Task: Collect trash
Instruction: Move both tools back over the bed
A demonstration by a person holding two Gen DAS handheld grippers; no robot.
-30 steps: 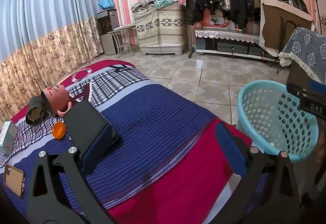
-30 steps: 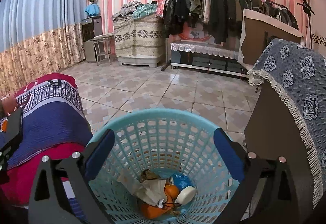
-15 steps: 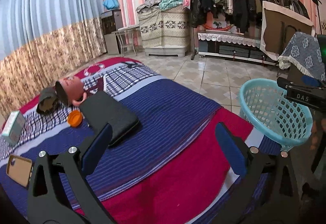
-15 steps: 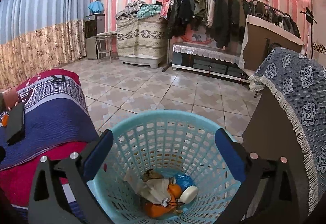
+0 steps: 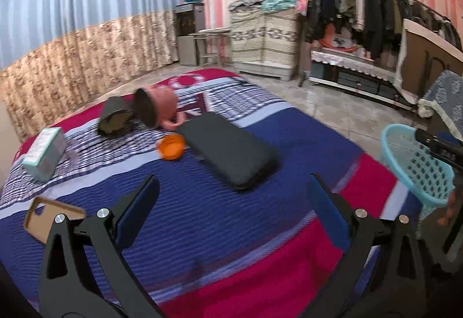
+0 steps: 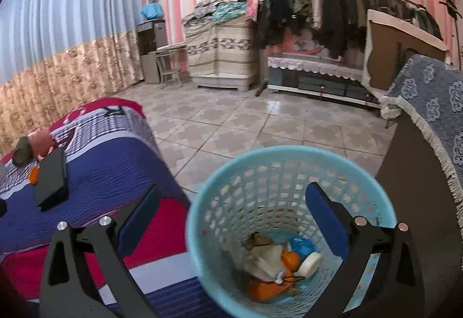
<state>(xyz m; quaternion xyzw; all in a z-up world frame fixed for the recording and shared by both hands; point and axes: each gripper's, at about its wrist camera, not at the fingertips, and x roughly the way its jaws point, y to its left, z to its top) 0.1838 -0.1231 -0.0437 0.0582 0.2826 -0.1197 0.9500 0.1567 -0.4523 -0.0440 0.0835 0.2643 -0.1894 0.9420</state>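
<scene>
Counts on my bed and in my basket: seven single items, plus a small heap of trash.

On the striped bedspread I count one flat black case (image 5: 231,151), one orange peel cup (image 5: 171,146), one pink ceramic mug (image 5: 156,109), one dark crumpled sack (image 5: 115,116), one pale green carton (image 5: 43,150), one tan phone (image 5: 47,218); beside it one turquoise plastic lattice basket (image 6: 269,170) holding one white round lid (image 6: 310,260), among unclear scraps.

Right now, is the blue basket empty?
No, the blue basket already holds trash: crumpled paper, orange pieces and a white lid.
</scene>
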